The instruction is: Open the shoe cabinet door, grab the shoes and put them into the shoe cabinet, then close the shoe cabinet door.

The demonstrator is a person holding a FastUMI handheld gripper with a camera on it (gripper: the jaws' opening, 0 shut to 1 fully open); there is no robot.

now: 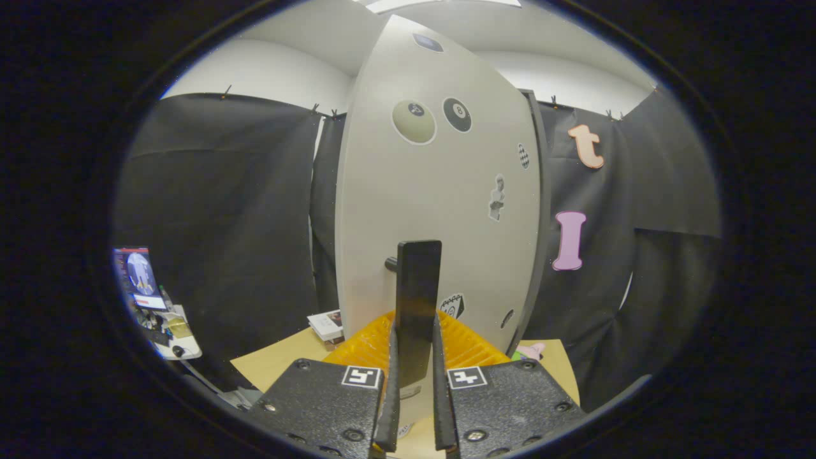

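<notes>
My tool [414, 357] is clamped on the door's handle [418, 299], so next I swing the door [440, 191].

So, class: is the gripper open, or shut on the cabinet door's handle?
Shut on it. The gripper has both fingers pressed against the dark handle standing off the sticker-covered cabinet door.

Cabinet door [440, 191] and handle [417, 299] close before tongs [413, 408]
</notes>
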